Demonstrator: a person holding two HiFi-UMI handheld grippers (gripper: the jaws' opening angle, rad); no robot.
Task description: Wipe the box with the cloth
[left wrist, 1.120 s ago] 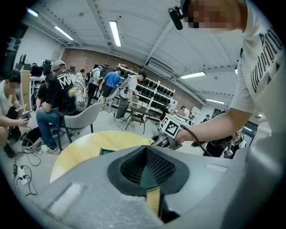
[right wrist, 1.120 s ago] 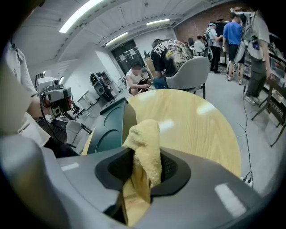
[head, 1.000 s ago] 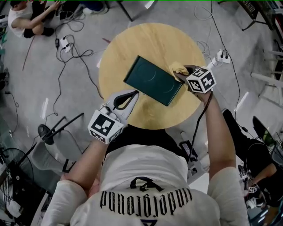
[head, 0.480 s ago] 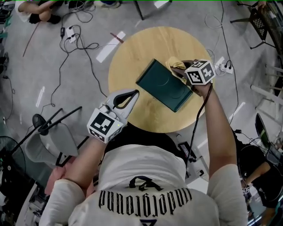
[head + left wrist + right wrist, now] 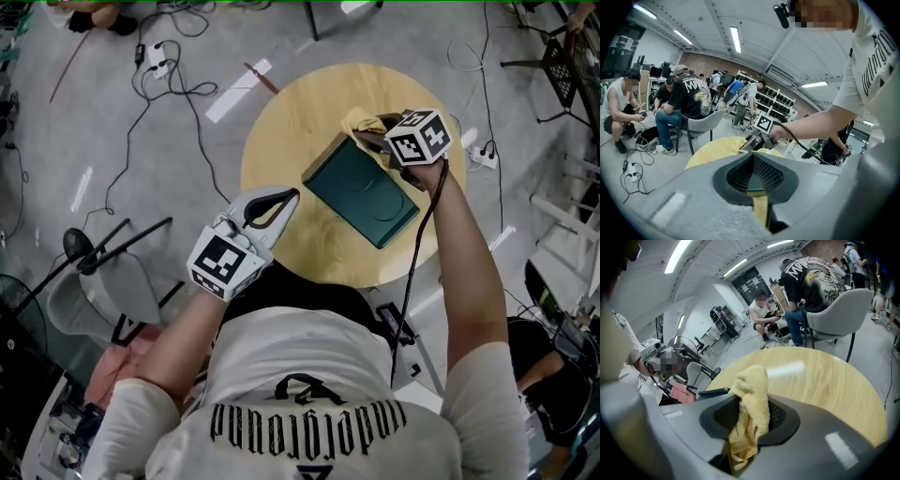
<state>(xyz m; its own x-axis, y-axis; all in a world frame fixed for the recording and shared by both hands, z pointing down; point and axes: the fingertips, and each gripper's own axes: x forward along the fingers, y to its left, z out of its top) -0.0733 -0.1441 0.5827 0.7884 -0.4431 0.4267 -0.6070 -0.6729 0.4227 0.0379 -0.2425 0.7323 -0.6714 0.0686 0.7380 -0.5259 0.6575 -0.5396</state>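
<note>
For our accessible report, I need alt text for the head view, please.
Seen from above, the right gripper grips a yellow terry cloth at the far corner of a flat dark green rectangular box lying on a round wooden table. The left gripper, shut and empty, hangs over the table's near edge.

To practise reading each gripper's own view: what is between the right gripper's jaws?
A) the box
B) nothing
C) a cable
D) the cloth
D: the right gripper view shows the yellow cloth pinched between the jaws of the right gripper, while the box lies ungripped on the table.
</note>
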